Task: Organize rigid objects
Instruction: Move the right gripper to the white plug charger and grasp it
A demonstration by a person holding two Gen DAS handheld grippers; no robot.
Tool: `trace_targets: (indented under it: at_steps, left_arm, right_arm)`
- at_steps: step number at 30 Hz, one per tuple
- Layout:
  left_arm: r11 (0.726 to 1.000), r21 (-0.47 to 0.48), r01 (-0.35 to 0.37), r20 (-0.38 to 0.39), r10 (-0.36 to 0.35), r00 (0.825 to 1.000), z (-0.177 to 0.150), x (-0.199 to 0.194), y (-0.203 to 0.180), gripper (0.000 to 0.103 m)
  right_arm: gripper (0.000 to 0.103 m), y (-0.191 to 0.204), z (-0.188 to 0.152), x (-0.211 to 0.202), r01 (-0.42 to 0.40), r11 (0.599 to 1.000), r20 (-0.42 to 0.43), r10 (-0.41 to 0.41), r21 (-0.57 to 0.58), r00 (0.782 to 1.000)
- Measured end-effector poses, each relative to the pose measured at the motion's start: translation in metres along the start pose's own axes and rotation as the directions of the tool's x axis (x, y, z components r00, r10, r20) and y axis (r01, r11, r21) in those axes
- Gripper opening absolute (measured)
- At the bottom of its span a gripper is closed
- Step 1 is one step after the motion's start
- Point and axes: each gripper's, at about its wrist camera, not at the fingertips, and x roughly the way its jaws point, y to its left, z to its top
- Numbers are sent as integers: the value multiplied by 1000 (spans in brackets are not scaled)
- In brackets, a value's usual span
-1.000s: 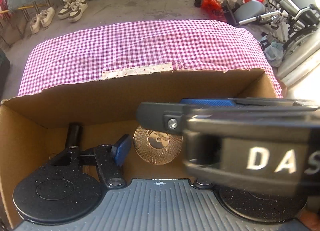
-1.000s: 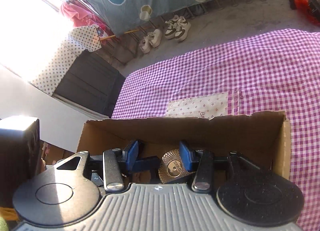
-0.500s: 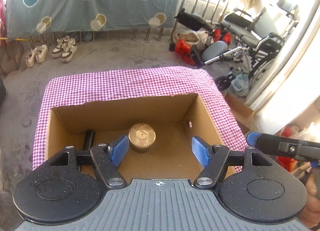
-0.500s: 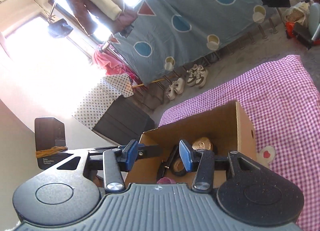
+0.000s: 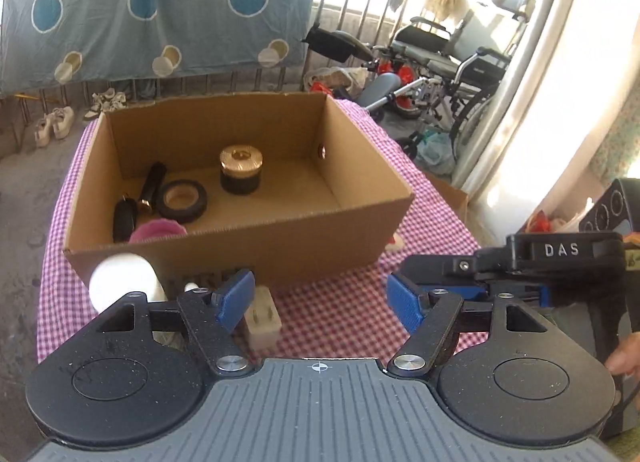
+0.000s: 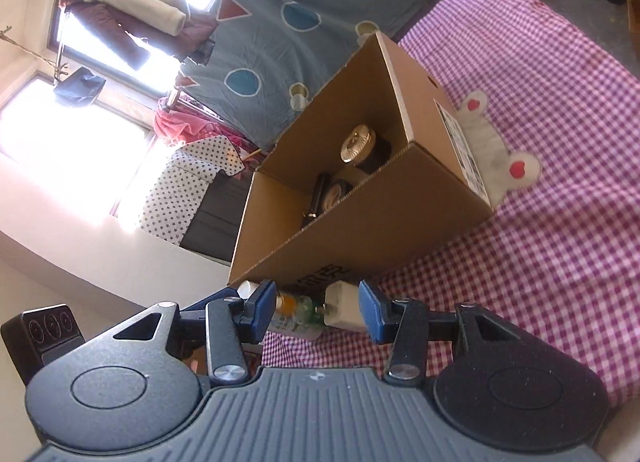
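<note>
Both grippers hang spread and empty, the left gripper [image 5: 320, 302] and right gripper [image 6: 318, 308], over the white plug [image 5: 262, 320] on the checked cloth [image 5: 352, 302], just near the cardboard box [image 5: 280, 246].

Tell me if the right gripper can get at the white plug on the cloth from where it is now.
Probably yes. The right gripper is open, and the white plug lies on the checked cloth just ahead of its fingers, outside the cardboard box. Only a small bottle lies close beside it.

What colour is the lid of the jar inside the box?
Gold, on a black jar; the left wrist view shows it best.
</note>
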Motion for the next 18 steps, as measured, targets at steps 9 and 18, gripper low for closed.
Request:
trace_targets:
  at_steps: [9,18]
  left_arm:
    - [992,47,-117,2,117,993,-45,31,-11,71]
    - [972,118,-202,68,195,979,-63,47,-17,57]
  right_arm:
    - [49,-6,-13,25,50,999,-61,-50,5,997]
    - [50,4,-4,58,84,996,-109,-85,-17,990]
